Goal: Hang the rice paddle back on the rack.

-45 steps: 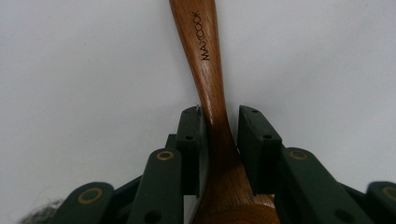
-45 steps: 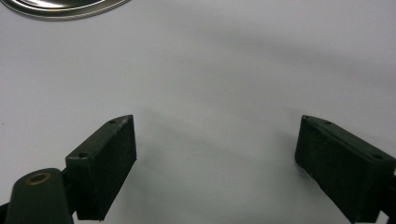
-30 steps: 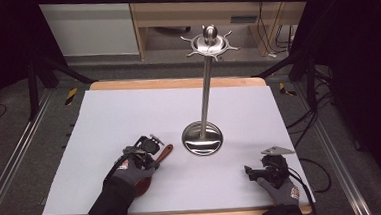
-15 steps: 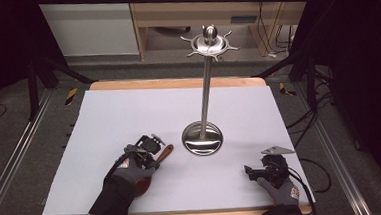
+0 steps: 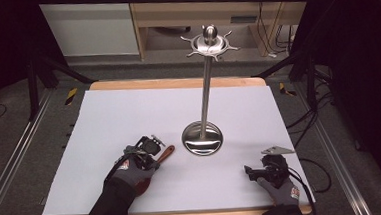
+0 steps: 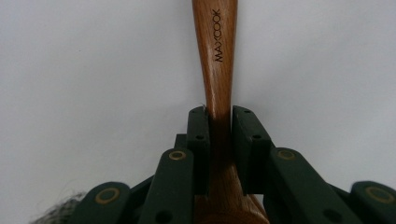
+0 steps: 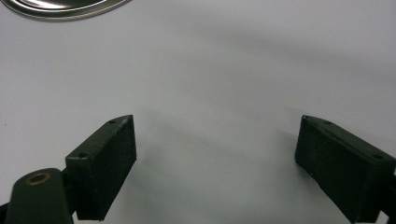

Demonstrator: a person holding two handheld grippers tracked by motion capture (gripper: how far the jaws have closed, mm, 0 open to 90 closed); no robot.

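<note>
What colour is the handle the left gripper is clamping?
Warm reddish-brown wood, clearest in the left gripper view.

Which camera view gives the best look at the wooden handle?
The left gripper view: the wooden handle runs up the frame, its printed lettering readable, clamped in the left hand-held gripper. The high view shows a small reddish-brown piece beside the hand.

Lab: black-curtained rig table (image 5: 128, 111), floor cables (image 5: 310, 125)
</note>
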